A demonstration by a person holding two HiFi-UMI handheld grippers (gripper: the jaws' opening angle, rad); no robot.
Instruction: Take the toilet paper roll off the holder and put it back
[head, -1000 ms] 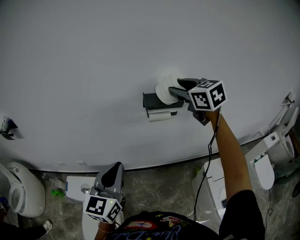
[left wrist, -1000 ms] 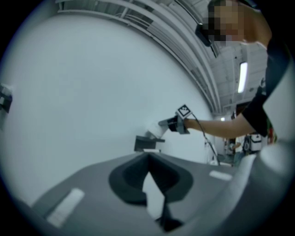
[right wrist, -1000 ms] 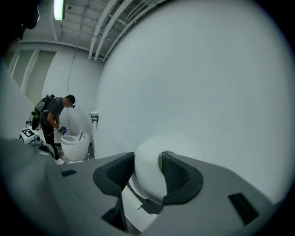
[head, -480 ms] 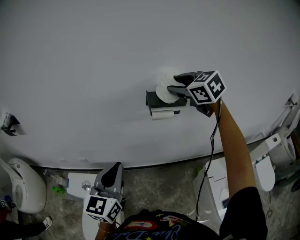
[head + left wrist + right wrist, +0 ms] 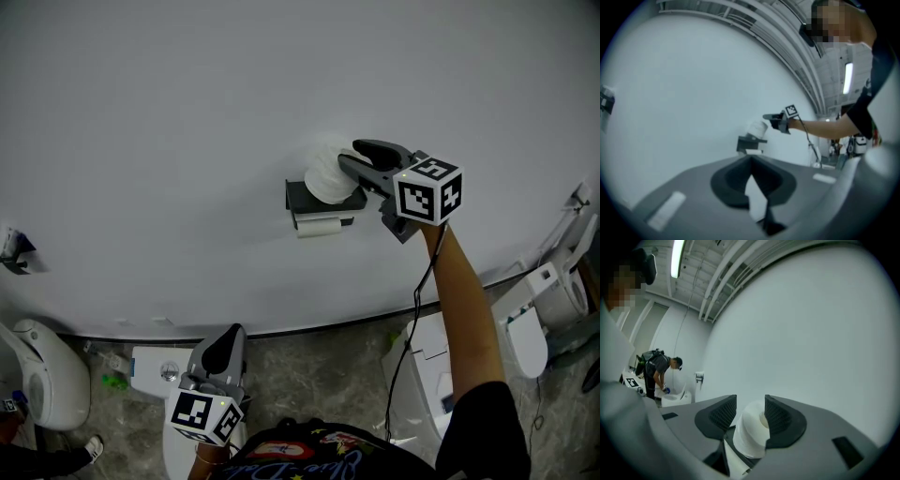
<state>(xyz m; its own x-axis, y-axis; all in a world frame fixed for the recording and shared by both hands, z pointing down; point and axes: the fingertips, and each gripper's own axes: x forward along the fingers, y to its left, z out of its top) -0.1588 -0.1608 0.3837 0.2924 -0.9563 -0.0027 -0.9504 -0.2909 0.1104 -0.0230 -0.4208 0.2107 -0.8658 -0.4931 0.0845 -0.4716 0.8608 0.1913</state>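
Observation:
The white toilet paper roll (image 5: 326,175) sits tilted just above the black wall holder (image 5: 306,198), which has a loose sheet (image 5: 317,225) hanging under it. My right gripper (image 5: 350,155) reaches in from the right and is shut on the roll. In the right gripper view the roll (image 5: 751,431) stands between the two ribbed pads (image 5: 777,417), with its core facing the right one. My left gripper (image 5: 233,334) hangs low, far from the holder, shut with nothing in it. From the left gripper view (image 5: 751,159) the roll (image 5: 757,127) and holder (image 5: 750,142) show small in the distance.
A plain white wall (image 5: 187,112) fills most of the head view. White toilets stand on the grey floor at the left (image 5: 37,380), below my left gripper (image 5: 155,375) and at the right (image 5: 544,314). A second wall fitting (image 5: 13,251) is at far left. A person (image 5: 658,371) bends over a toilet.
My right gripper has tilted, its marker cube swinging out to the right, with the roll still between its jaws just above the holder. The left gripper has not moved.

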